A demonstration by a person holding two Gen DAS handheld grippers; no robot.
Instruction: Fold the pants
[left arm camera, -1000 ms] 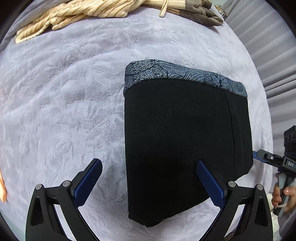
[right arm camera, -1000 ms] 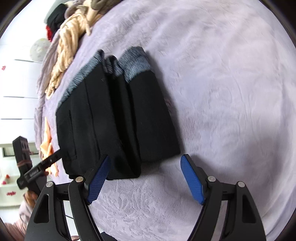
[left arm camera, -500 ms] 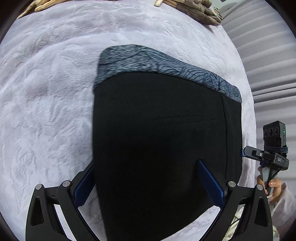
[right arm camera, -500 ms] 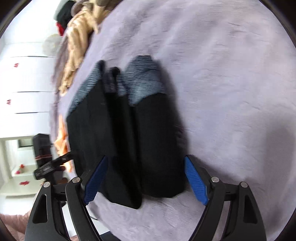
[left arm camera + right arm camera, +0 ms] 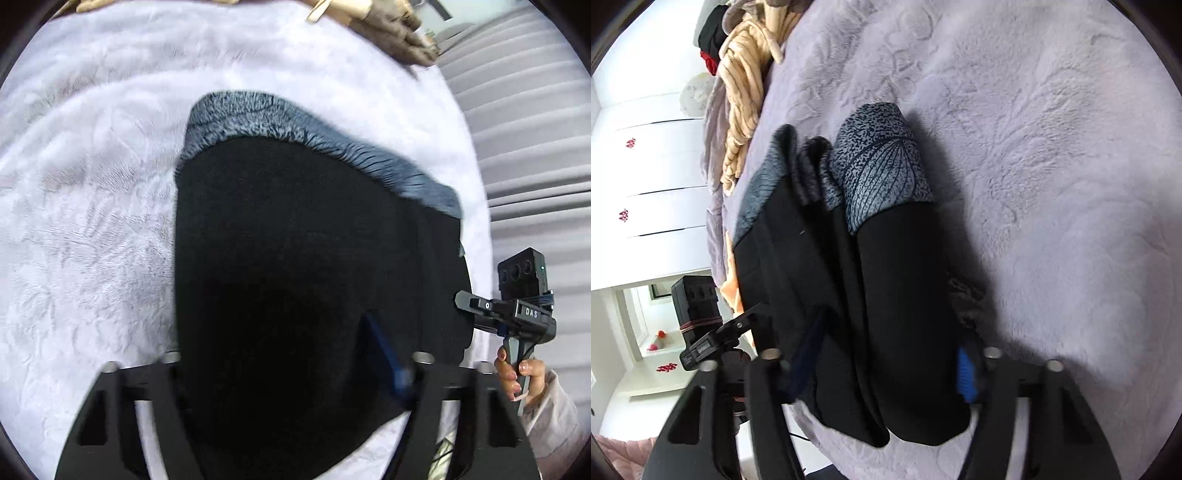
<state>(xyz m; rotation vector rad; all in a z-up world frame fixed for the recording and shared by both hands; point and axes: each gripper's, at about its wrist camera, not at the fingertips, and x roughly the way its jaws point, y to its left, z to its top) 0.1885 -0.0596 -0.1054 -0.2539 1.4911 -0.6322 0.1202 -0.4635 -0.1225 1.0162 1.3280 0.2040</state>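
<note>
The folded black pants point(image 5: 295, 277) with a grey-blue patterned cuff point(image 5: 295, 125) lie on the lilac bedspread point(image 5: 92, 221). My left gripper point(image 5: 288, 369) straddles the stack's near end; its jaws stand narrower around the cloth, the left finger hidden behind the fabric. In the right wrist view the pants point(image 5: 886, 295) show as stacked layers with the cuff point(image 5: 882, 170) at the far end. My right gripper point(image 5: 886, 365) brackets the stack's near end, its blue pads point(image 5: 964, 373) against the sides. Whether either is clamped tight I cannot tell.
A beige striped garment point(image 5: 742, 96) and brown cloth point(image 5: 388, 26) lie at the bed's far edge. The right gripper's handle and the person's hand point(image 5: 517, 332) show beside the pants. White drawers point(image 5: 646, 184) stand off the bed's side.
Both grippers have moved forward onto the folded stack, and their jaws have narrowed around its near end. The pants now fill more of both views.
</note>
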